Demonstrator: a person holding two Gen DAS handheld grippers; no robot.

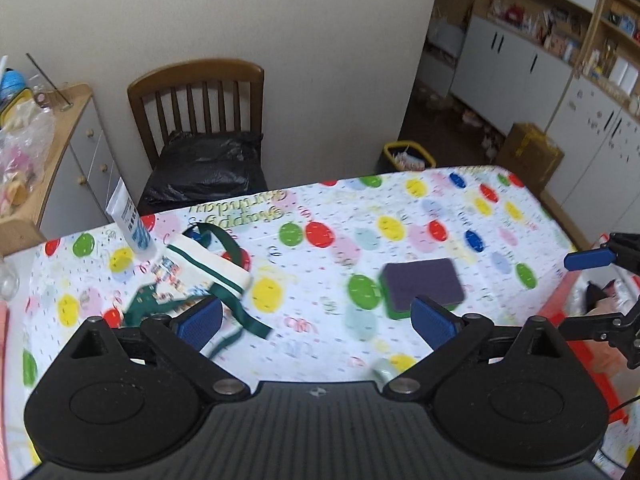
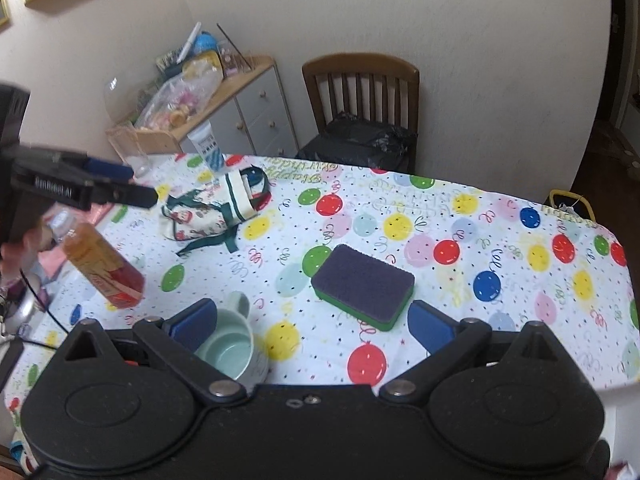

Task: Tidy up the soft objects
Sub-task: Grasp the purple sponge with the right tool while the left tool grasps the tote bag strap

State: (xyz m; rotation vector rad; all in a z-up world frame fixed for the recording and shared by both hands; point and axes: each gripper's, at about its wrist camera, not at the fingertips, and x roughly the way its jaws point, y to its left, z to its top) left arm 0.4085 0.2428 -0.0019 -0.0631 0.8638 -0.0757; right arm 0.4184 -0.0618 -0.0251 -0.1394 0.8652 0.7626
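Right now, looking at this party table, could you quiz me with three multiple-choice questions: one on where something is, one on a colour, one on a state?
1. Where does the flat rectangular sponge lie?
A. on the balloon-print tablecloth
B. on the wooden chair
C. inside the mug

2. What colour is the sponge's top face?
A. yellow
B. dark purple
C. red

3. How do the right gripper's jaws stand?
A. shut on the sponge
B. shut on the mug
C. open, holding nothing

Answers:
1. A, it rests flat among the printed balloons.
2. B, purple over a green base.
3. C, its blue pads stand wide apart; the pale green ceramic mug sits beside the left pad, ungripped.
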